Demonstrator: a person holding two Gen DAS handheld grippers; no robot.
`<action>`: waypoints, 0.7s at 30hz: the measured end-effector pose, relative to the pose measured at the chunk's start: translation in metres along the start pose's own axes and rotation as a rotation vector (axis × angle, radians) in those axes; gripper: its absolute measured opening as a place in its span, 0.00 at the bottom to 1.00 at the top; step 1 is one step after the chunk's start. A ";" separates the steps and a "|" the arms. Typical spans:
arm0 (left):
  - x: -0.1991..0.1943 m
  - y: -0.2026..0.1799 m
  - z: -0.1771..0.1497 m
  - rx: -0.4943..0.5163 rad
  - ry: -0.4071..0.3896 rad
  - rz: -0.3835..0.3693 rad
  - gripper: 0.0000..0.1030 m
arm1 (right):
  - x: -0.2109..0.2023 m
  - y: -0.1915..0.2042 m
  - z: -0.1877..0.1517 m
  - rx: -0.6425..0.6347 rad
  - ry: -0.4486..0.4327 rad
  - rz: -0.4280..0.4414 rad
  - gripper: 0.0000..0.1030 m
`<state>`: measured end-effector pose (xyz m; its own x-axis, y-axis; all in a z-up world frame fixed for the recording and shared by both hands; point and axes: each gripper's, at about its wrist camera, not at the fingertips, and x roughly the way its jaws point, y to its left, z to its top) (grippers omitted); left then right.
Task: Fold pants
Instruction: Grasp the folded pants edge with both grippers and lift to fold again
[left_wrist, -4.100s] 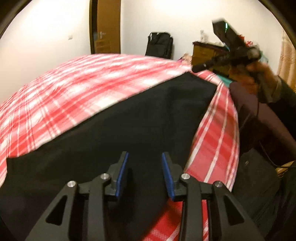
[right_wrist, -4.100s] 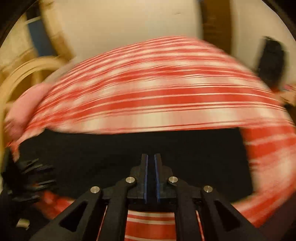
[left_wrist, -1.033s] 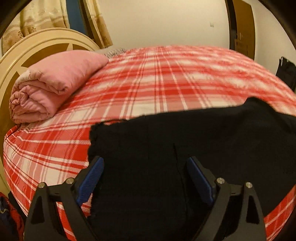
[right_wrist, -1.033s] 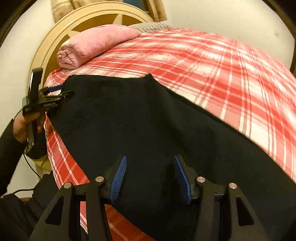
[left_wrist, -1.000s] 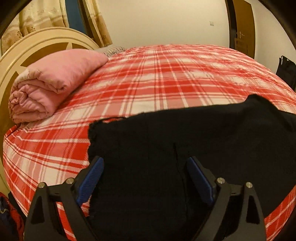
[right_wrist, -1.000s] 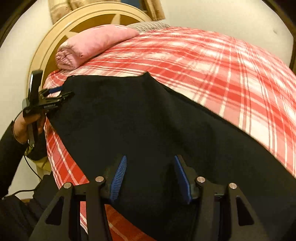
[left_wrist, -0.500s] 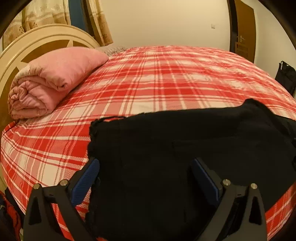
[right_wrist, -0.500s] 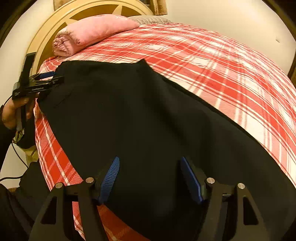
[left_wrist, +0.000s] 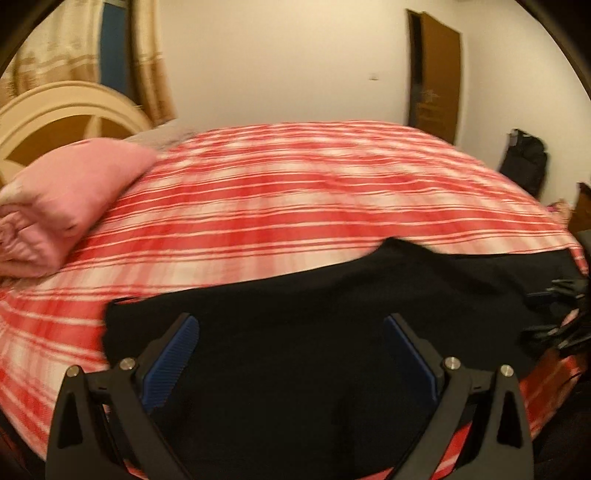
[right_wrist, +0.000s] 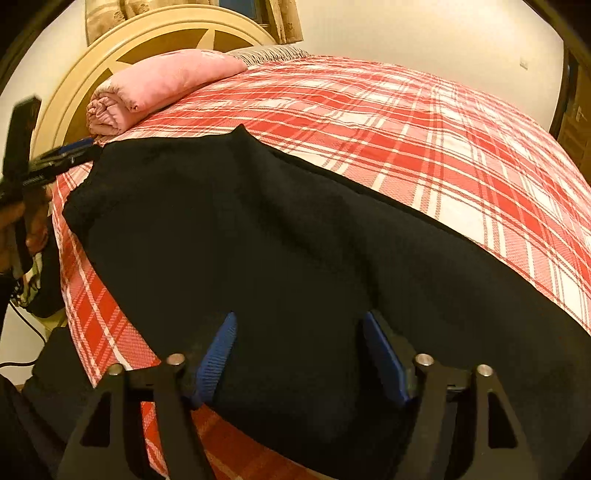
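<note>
While black pants lie on plaid bed, left gripper spread wide, right gripper likewise.

Most of the bed beyond the pants is left bare, so wide room is offered there for passage. The head end is blocked by a rolled pink blanket set against the headboard, near the pants' far corner. In the left wrist view a black bag and a door are seen past the bed's far side.
</note>
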<state>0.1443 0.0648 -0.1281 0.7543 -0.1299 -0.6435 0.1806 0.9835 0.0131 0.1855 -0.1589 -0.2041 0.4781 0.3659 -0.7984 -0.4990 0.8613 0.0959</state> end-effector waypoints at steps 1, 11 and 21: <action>0.001 -0.012 0.002 0.015 -0.003 -0.027 0.99 | -0.001 0.002 0.000 -0.004 -0.004 -0.011 0.73; 0.046 -0.104 -0.008 0.179 0.089 -0.156 0.99 | -0.043 -0.089 -0.036 0.315 -0.090 -0.025 0.73; 0.060 -0.125 -0.012 0.202 0.153 -0.160 0.99 | -0.093 -0.179 -0.074 0.516 -0.160 -0.081 0.68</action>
<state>0.1592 -0.0646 -0.1773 0.6051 -0.2454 -0.7574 0.4232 0.9049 0.0449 0.1767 -0.3728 -0.1912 0.6240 0.3057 -0.7191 -0.0562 0.9355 0.3489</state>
